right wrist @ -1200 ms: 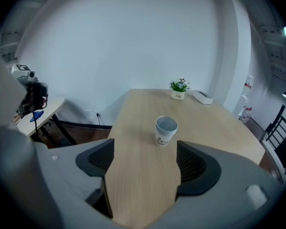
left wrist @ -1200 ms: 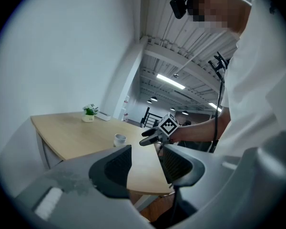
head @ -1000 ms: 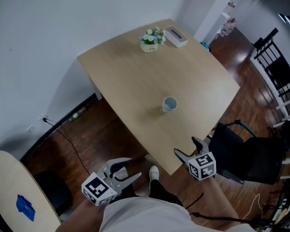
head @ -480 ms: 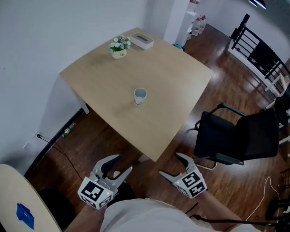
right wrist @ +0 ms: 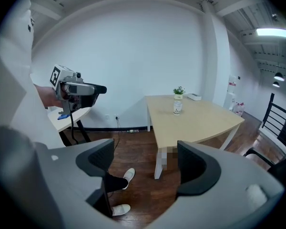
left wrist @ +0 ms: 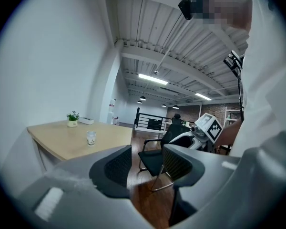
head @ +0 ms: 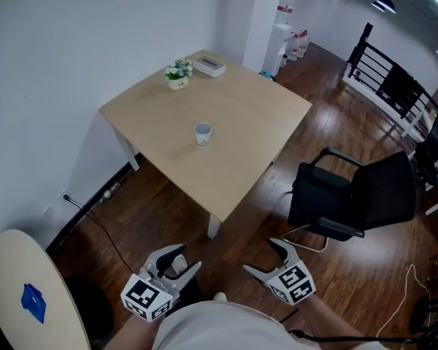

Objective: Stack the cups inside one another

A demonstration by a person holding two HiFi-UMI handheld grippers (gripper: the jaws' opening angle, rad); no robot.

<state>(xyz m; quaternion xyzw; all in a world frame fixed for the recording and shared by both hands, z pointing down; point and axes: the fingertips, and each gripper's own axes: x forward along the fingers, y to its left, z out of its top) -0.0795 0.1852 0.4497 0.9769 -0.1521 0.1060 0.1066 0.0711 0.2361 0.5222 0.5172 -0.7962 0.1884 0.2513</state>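
Observation:
A small pale cup (head: 202,133) stands alone near the middle of the wooden table (head: 241,152); whether it is one cup or a nested stack cannot be made out. It also shows far off as the cup (left wrist: 91,137) in the left gripper view and the cup (right wrist: 177,108) in the right gripper view. My left gripper (head: 184,259) is open and holds nothing, low over the floor, well short of the table. My right gripper (head: 261,257) is likewise open and empty, beside it. In their own views, the left gripper (left wrist: 148,159) and the right gripper (right wrist: 145,159) each show a wide gap.
A potted plant (head: 178,74) and a white tissue box (head: 209,66) sit at the table's far corner. A black chair (head: 350,195) stands right of the table. A round table (head: 22,290) with a blue item is at the left. A cable (head: 95,210) runs along the floor.
The table and cup now lie farther off and higher in the head view. Both grippers stay open, low over the wooden floor, away from the table edge.

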